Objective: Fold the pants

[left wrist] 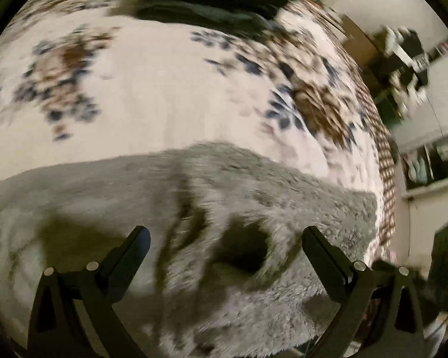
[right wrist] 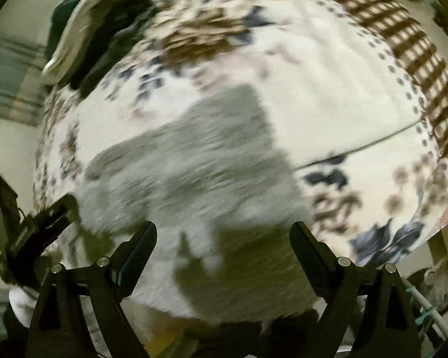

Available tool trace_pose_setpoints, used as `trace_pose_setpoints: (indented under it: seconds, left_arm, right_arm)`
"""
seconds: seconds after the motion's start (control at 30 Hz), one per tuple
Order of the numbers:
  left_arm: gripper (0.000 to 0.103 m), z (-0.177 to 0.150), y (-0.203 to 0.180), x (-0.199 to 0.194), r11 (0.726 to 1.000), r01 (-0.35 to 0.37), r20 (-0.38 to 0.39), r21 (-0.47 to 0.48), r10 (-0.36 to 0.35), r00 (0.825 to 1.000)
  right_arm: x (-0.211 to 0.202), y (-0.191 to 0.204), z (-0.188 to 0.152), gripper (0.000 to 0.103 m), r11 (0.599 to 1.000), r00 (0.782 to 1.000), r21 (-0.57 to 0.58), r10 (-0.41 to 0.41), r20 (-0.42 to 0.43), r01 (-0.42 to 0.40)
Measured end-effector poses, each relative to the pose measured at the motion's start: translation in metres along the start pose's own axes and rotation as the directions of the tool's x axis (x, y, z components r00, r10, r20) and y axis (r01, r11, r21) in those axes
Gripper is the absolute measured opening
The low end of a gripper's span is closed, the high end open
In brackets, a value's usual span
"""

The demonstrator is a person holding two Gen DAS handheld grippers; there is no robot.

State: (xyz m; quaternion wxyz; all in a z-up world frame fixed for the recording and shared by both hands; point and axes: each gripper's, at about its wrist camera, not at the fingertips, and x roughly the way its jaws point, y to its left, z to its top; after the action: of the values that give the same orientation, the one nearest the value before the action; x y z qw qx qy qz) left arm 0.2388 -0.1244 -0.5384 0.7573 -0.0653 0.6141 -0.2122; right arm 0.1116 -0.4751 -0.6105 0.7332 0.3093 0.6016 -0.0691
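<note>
Grey fleecy pants (left wrist: 194, 208) lie on a floral bedspread (left wrist: 164, 89), blurred by motion. In the left wrist view they fill the lower half, rumpled with a dark fold near the middle. My left gripper (left wrist: 224, 235) hangs above them, jaws wide apart and nothing between them. In the right wrist view the pants (right wrist: 194, 161) show as a folded grey slab running from the centre toward the lower left. My right gripper (right wrist: 224, 232) stands open over their near end, its fingers clear of the cloth. The left gripper (right wrist: 44, 217) appears at the left edge there.
A dark green and white pile of clothes (right wrist: 89, 24) sits at the bed's far corner, and dark clothes (left wrist: 209, 3) show at the top of the left view. The bedspread's brown checked border (right wrist: 418, 59) marks the bed edge. Furniture (left wrist: 409, 59) stands beyond the bed on the right.
</note>
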Motion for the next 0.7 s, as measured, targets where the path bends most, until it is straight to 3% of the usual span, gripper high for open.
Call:
trace_pose_setpoints:
  seconds: [0.1,0.13,0.23,0.37,0.57,0.7]
  left_arm:
    - [0.098,0.003,-0.008,0.031,0.999,0.016,-0.059,0.039,-0.014,0.998]
    - [0.084,0.005,-0.010,0.036,0.999,0.013,-0.060,0.043,-0.011,0.998]
    - [0.026,0.011,0.000,0.047,0.999,0.042,-0.051,0.013,-0.041,0.998]
    - [0.020,0.016,0.026,0.042,0.986,0.116,0.002,-0.117,-0.116,0.993]
    - [0.020,0.009,0.057,0.030,0.970,0.113,0.029,-0.215,-0.109,0.994]
    - [0.022,0.006,0.051,0.017,0.979,0.093,0.025,-0.184,-0.090,0.996]
  right_arm:
    - [0.016,-0.019,0.018,0.092,1.000,1.000,0.020,-0.017,-0.020,0.017]
    - [0.025,-0.020,0.025,0.092,1.000,0.999,0.017,-0.020,-0.029,0.021]
    - [0.045,-0.025,0.034,0.092,1.000,0.998,0.017,-0.018,-0.056,0.018]
    - [0.061,-0.030,0.036,0.092,0.999,0.995,0.024,0.025,-0.094,-0.023]
    - [0.052,-0.043,0.032,0.092,0.994,0.992,0.068,0.092,-0.089,-0.086]
    - [0.051,-0.059,0.018,0.092,0.989,0.984,0.091,0.126,-0.127,-0.115]
